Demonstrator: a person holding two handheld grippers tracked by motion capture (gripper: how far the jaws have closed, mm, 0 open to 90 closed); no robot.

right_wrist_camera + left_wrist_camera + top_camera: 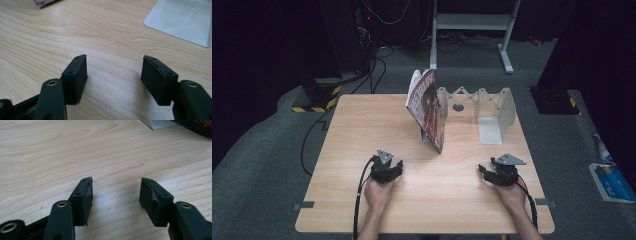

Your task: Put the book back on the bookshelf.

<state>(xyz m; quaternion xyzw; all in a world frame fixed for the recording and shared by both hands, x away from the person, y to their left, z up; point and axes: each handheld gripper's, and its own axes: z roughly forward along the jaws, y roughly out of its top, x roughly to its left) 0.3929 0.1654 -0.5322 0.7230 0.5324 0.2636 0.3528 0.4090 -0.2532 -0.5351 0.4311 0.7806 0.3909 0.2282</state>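
Observation:
A book with a dark red cover [428, 109] stands tilted on the wooden table [362, 130], leaning against the left end of a white expandable book rack [484, 112]. My left gripper [393, 167] rests on the table in front of the book and to its left, held by a hand. In the left gripper view it [116, 192] is open with bare wood between its jaws. My right gripper [486, 170] sits near the table's right front, below the rack's white end plate [182, 20]. It [115, 72] is open too, with nothing between its pads.
Beyond the table are a white metal frame [472, 22], cables on the grey carpet [377, 70] and a black stand with yellow-striped feet [314, 97]. A blue and white packet [612, 181] lies on the floor at the right.

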